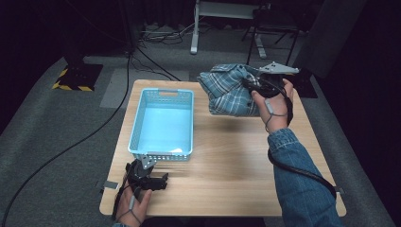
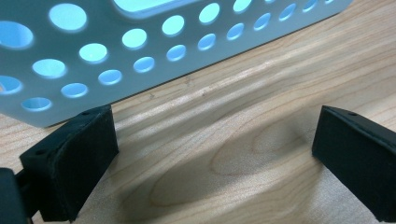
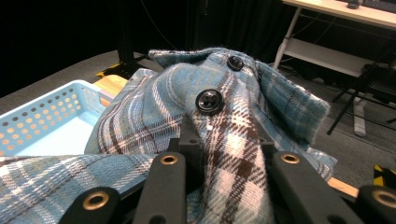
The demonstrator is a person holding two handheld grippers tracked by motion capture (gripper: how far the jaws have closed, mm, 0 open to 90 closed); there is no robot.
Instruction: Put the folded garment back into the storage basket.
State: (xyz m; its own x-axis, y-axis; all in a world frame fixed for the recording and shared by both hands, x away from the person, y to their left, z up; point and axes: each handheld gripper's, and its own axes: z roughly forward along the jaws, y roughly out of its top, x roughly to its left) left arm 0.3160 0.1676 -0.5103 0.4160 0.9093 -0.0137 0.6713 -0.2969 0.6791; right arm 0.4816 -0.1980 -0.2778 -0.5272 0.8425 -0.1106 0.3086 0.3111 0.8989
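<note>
A folded blue plaid shirt [image 1: 226, 91] hangs above the table's far right part, pinched by my right gripper [image 1: 253, 85], which is shut on its cloth. In the right gripper view the shirt [image 3: 177, 116] bulges over the jaws, two dark buttons showing on its front. A light blue perforated basket [image 1: 163, 122] stands empty on the table's left half. My left gripper [image 1: 158, 180] rests low near the front left edge, just before the basket's near wall [image 2: 116, 60]. Its jaws stand wide apart over bare wood, nothing between them.
The wooden table [image 1: 231, 165] has free surface in front of and right of the basket. Beyond the far edge lie cables [image 1: 142, 61] on grey carpet and a white desk leg [image 1: 195, 28]. A black-yellow striped base [image 1: 75, 78] stands at far left.
</note>
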